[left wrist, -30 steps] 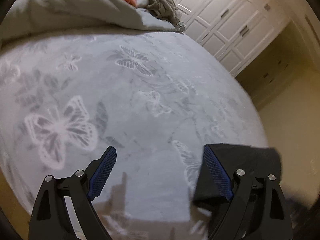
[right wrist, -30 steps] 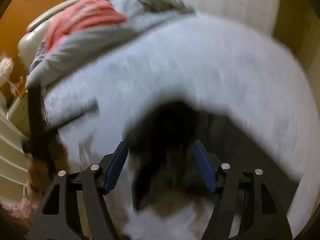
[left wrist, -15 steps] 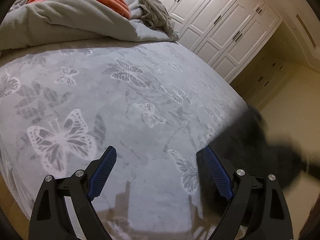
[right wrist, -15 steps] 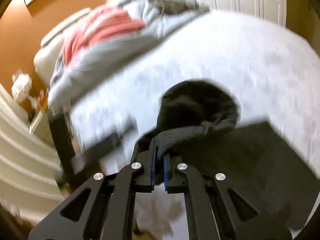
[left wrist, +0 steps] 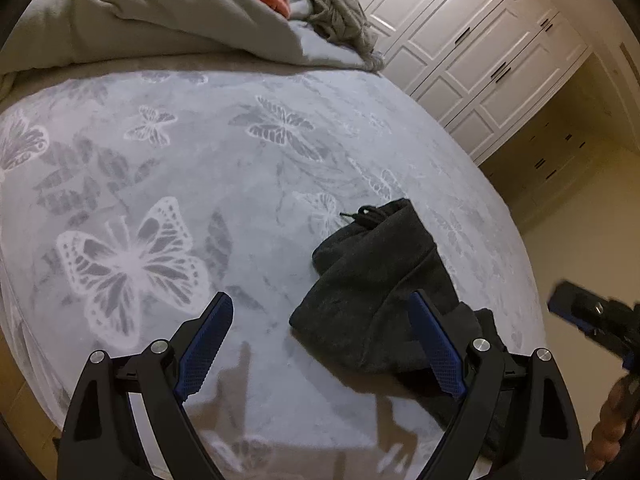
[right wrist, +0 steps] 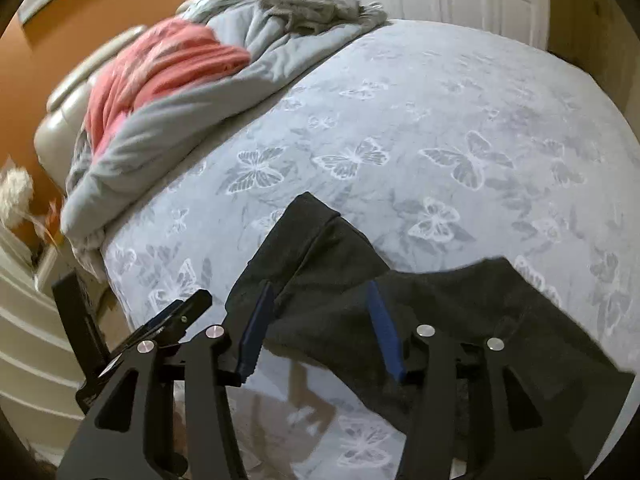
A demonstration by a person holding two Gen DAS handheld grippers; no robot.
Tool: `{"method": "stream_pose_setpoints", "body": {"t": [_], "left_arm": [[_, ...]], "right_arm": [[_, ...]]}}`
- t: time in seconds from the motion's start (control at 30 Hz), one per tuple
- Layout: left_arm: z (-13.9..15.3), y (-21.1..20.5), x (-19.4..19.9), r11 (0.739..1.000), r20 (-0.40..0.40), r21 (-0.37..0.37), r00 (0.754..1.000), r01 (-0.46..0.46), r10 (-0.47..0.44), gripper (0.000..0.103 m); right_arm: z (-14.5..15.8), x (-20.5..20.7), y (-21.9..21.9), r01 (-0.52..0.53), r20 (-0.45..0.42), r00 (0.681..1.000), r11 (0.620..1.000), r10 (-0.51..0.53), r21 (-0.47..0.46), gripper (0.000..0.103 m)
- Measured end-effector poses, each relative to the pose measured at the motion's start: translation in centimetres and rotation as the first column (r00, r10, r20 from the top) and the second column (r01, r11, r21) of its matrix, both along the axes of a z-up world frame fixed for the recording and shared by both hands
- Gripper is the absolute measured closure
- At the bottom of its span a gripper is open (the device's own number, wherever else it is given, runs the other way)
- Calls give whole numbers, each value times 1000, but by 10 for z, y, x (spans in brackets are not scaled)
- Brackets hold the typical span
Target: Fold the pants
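Dark charcoal pants [left wrist: 380,280] lie crumpled on the butterfly-print bed cover [left wrist: 200,184], near its front right edge, with a drawstring showing at the far end. My left gripper [left wrist: 324,344] is open and empty, hovering just left of the pants; its right finger overlaps them. In the right wrist view the pants [right wrist: 460,320] spread across the near bed edge. My right gripper [right wrist: 320,328] is open and empty just above them. It shows at the right edge of the left wrist view [left wrist: 592,320].
A heap of grey duvet [left wrist: 168,28] and an orange-red blanket [right wrist: 160,68] lies at the head of the bed. White wardrobe doors [left wrist: 472,40] stand beyond the bed. A cream headboard [right wrist: 64,120] and orange wall are at far left.
My right gripper was shut on the pants half a second ago; it has let go and opened. The pants now lie on the bed cover. The left gripper stayed open.
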State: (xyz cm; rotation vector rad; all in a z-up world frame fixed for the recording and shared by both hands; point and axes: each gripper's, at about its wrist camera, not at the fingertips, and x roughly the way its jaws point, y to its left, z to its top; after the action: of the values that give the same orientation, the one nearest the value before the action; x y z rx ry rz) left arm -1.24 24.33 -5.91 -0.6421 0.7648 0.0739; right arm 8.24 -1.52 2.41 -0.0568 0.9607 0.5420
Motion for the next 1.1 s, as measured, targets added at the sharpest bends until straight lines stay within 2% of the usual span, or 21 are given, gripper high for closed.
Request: {"method": "stream_pose_setpoints", "body": {"t": [0.1, 0.2, 0.27, 0.3, 0.33, 0.37, 0.43, 0.5, 0.57, 0.6, 0.63, 0.67, 0.7, 0.73, 0.77, 0.83, 0.9, 0.97, 1.03, 1.07, 1.1], "left_arm": [[-1, 1, -3, 1000, -4, 14, 1000, -7, 7, 16], [-3, 5, -6, 1000, -4, -8, 1000, -21, 21, 17], [-4, 7, -6, 1000, -10, -19, 1000, -21, 21, 17], [-5, 7, -5, 1000, -12, -26, 1000, -14, 14, 17], [-5, 7, -4, 1000, -11, -27, 1000, -10, 10, 17], [-4, 6, -3, 1000, -10, -21, 1000, -6, 5, 17], [-2, 2, 0, 1000, -3, 0, 1000, 4, -4, 16], [1, -3, 6, 1000, -1, 19, 1000, 19, -19, 16], [1, -7, 12, 999, -14, 29, 999, 35, -35, 17], [0, -8, 14, 999, -24, 34, 999, 41, -40, 17], [-1, -7, 13, 998, -29, 37, 999, 41, -39, 16], [-2, -5, 10, 999, -30, 38, 999, 32, -31, 16], [-2, -1, 8, 999, -31, 38, 999, 20, -19, 16], [-2, 7, 4, 1000, -28, 27, 999, -16, 16, 16], [-2, 14, 0, 999, -20, 4, 998, -52, 52, 16], [-1, 35, -11, 986, 0, -44, 987, -163, 163, 16], [0, 49, -21, 962, 10, -59, 963, -268, 269, 16], [1, 55, -26, 947, 14, -59, 948, -317, 318, 16], [0, 56, -25, 949, 7, -64, 951, -310, 311, 16], [-2, 55, -24, 953, -3, -67, 955, -295, 295, 16], [-3, 54, -22, 958, -11, -73, 961, -277, 277, 16]], "right_arm": [[-24, 30, 48, -34, 12, 999, 992, 36, -120, 56], [-54, 56, 84, -4, 44, 999, 974, 14, -225, 56], [-77, 74, 100, -20, 23, 999, 954, 28, -298, 58], [-88, 81, 104, -38, 6, 999, 935, 43, -354, 89], [-89, 87, 107, -51, 3, 998, 922, 56, -385, 100], [-80, 88, 105, -39, 23, 998, 933, 51, -359, 101], [-34, 91, 96, 30, 121, 993, 976, -4, -217, 101], [-19, 93, 103, 27, 199, 980, 989, 3, -147, 102], [-32, 100, 121, -9, 197, 979, 974, 55, -226, 98], [-43, 103, 132, 4, 211, 975, 942, 71, -336, 97], [-44, 98, 134, 34, 270, 960, 924, 77, -382, 97], [-38, 85, 131, 54, 353, 931, 921, 93, -386, 96], [-33, 74, 127, 41, 366, 925, 930, 103, -366, 87], [-30, 62, 120, 3, 351, 929, 943, 120, -332, 76], [-28, 48, 111, -56, 317, 936, 954, 153, -296, 58], [-36, 17, 99, -224, 212, 934, 932, 289, -284, 58], [-53, -7, 96, -322, 144, 910, 880, 390, -350, 58], [-69, -20, 100, -367, 118, 885, 830, 451, -420, 58], [-90, -25, 109, -403, 83, 861, 774, 501, -488, 58], [-103, -23, 114, -427, 42, 853, 742, 520, -516, 62], [-109, -20, 112, -440, 0, 855, 725, 519, -530, 96]]}}
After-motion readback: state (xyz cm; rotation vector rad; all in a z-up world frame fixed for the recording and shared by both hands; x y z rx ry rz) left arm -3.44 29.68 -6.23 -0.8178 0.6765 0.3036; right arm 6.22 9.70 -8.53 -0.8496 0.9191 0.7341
